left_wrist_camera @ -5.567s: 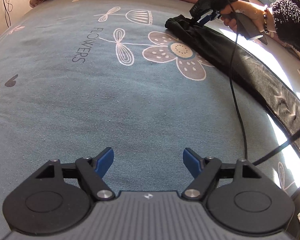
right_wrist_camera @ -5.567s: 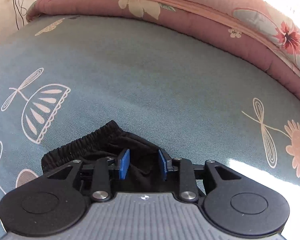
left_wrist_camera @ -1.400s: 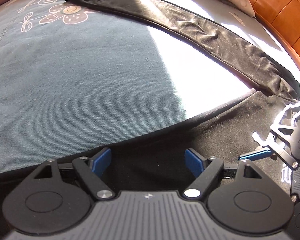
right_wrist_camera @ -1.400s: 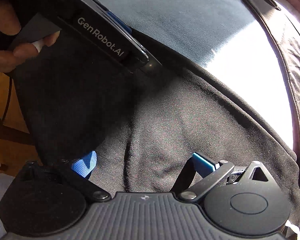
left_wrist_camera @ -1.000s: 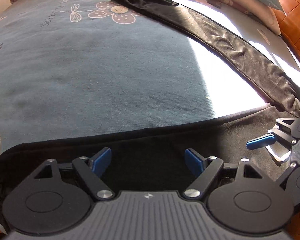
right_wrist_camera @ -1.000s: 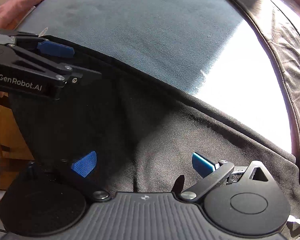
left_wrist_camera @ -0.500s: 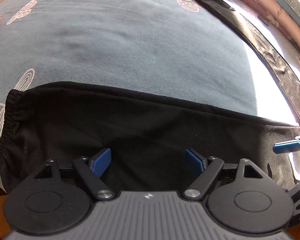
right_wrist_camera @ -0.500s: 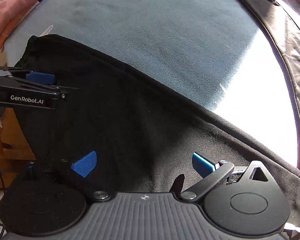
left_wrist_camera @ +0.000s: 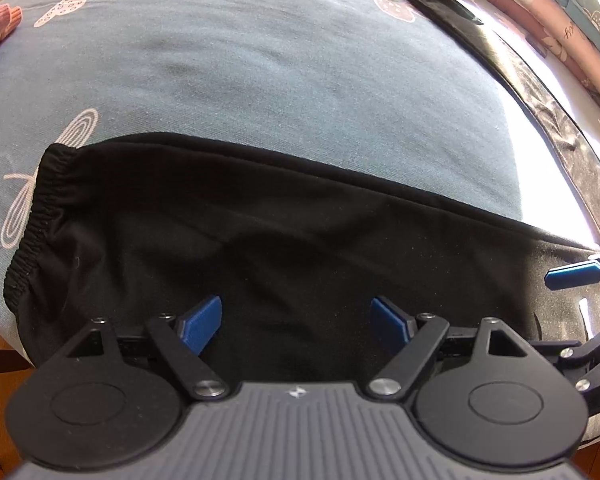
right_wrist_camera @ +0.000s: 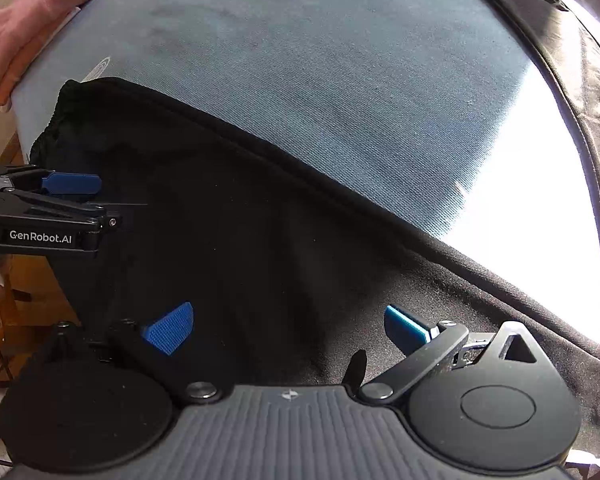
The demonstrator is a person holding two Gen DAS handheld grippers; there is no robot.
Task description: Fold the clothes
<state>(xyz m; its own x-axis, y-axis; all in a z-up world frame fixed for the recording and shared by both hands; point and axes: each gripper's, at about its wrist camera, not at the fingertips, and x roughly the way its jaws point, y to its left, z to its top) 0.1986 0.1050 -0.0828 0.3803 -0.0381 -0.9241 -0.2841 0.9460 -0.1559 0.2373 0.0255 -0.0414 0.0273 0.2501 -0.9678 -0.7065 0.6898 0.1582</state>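
Note:
Black trousers (left_wrist_camera: pixel 260 240) lie spread on the blue flowered bedsheet (left_wrist_camera: pixel 260 72). One leg runs across the near edge and ends in an elastic cuff (left_wrist_camera: pixel 36 216) at the left. The other leg (left_wrist_camera: pixel 548 100) stretches away along the sunlit right side. My left gripper (left_wrist_camera: pixel 296 322) hovers open over the near leg with only flat cloth between its blue pads. My right gripper (right_wrist_camera: pixel 288 326) is open over the same leg, further right; one of its fingers (left_wrist_camera: pixel 572 276) shows at the left view's right edge. In the right wrist view, the left gripper's pad (right_wrist_camera: pixel 72 184) sits near the cuff (right_wrist_camera: pixel 56 128).
A pink garment (right_wrist_camera: pixel 20 24) lies at the bed's left edge. Folded quilts and pillows (left_wrist_camera: pixel 560 12) line the far right side. Wooden floor and furniture (right_wrist_camera: pixel 24 292) show below the near bed edge. Strong sunlight washes out a patch of sheet (right_wrist_camera: pixel 540 184).
The left gripper has swung left along the near leg, bringing the elastic cuff into view. The right gripper has barely shifted. Both jaws have stayed open over the last second.

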